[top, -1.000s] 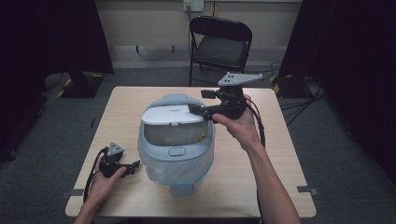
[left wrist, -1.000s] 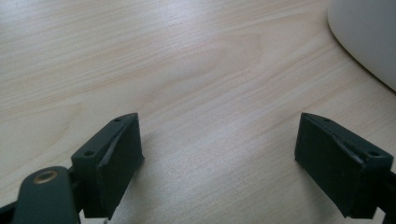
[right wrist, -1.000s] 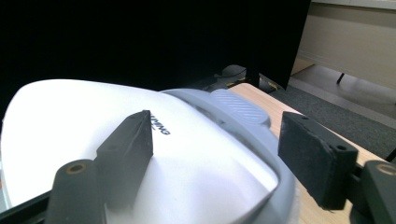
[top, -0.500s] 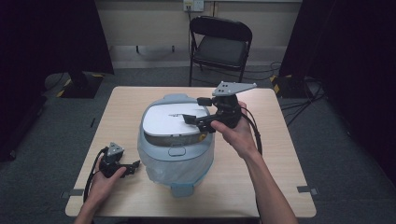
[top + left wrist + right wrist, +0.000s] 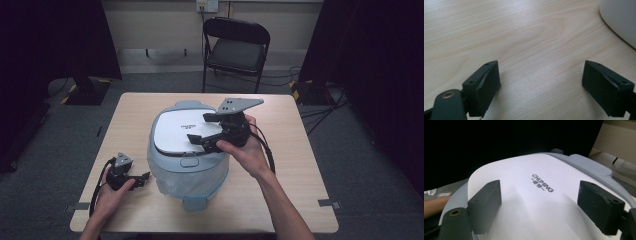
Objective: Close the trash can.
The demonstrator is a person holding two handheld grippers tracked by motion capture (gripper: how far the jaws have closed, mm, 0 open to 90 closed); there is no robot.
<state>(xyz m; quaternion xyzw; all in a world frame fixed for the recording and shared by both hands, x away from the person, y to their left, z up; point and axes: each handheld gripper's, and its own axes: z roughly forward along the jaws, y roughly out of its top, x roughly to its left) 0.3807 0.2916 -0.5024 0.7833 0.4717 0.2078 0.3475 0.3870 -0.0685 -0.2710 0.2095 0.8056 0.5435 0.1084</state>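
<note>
A pale blue rice cooker (image 5: 187, 150) with a white lid (image 5: 534, 195) sits at the middle of the high view on the wooden table (image 5: 295, 150). The right gripper (image 5: 204, 129) hangs just above the lid, right of centre; its jaws have just been opening and stand spread with nothing between them. At lower left the left gripper (image 5: 142, 178) rests on the table beside the cooker, jaws spread over bare wood

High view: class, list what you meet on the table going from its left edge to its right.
left gripper → rice cooker → right gripper held over its white lid → bare table.
</note>
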